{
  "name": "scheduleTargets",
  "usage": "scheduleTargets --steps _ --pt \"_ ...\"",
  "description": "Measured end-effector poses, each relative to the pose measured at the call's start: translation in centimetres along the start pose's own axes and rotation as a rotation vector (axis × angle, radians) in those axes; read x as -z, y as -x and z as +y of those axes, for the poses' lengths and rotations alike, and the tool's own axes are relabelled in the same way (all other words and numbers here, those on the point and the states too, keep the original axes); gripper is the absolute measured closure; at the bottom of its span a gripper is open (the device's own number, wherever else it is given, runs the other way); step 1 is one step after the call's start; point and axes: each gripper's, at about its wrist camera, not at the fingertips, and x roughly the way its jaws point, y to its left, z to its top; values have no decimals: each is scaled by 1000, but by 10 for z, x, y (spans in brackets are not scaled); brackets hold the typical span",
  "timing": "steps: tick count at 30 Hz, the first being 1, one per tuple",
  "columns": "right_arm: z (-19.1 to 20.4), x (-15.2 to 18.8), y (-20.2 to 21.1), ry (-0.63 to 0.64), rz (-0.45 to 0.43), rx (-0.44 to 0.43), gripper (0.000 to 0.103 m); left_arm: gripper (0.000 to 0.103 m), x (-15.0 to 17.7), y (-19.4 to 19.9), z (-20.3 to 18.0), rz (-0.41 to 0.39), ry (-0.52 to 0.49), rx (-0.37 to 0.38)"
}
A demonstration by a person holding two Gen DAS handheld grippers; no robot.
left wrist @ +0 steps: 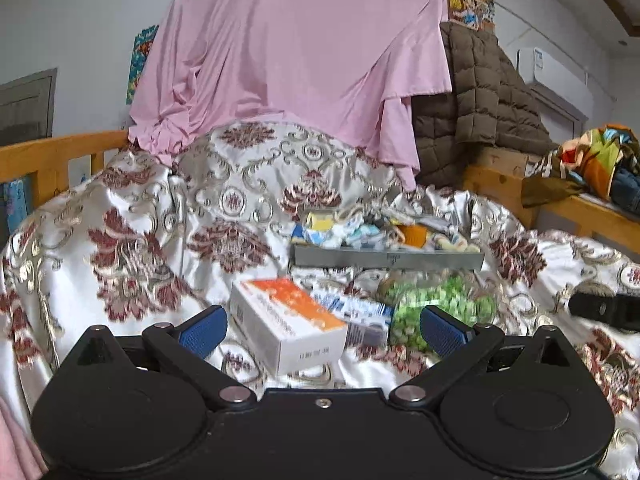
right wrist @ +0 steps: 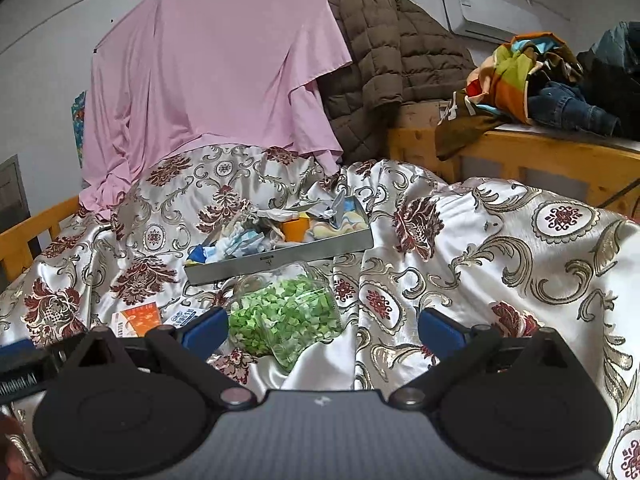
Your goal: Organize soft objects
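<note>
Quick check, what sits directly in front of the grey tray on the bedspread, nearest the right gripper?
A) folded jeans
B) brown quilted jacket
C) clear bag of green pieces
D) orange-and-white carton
C: the clear plastic bag of green pieces lies on the floral satin bedspread just before the flat grey tray, ahead of the open right gripper.

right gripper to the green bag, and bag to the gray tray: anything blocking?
Nothing visible blocks either. The right gripper is open, and the clear bag of green pieces lies just ahead of its left finger. Only bare bedspread separates the bag from the gray tray behind it.
</note>
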Motion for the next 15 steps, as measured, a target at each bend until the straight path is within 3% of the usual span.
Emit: scheduleTargets --steps 4,15 --pt "0 3 1 0 1 5 0 1 9 -2 -1 29 -1 -6" --pt "5 9 6 20 -11 6 0 1 11 2 -3 4 -6 -15"
